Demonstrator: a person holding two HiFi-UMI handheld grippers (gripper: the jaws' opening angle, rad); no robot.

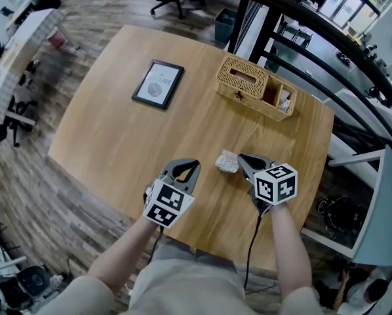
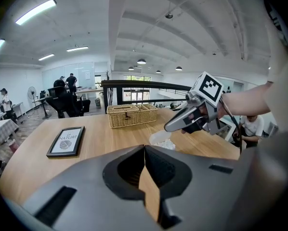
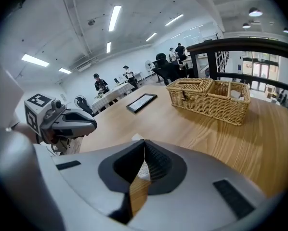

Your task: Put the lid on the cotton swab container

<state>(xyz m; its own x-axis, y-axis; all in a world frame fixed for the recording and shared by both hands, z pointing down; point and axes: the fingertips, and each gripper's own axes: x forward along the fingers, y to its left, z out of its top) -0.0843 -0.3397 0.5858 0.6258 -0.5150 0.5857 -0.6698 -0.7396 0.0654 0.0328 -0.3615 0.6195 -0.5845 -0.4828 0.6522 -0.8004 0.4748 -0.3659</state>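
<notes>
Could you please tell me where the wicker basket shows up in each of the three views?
Head view: the wicker basket sits upper right of centre, near the table's far edge.
Left gripper view: the basket is at centre, above the jaws.
Right gripper view: the basket is right of centre.
Shared landmark: the picture frame lies left of the basket in every view.

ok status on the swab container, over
Left gripper and right gripper shut, empty. Cotton swab container on table between them, not gripped; lid not made out. Basket far off.
</notes>
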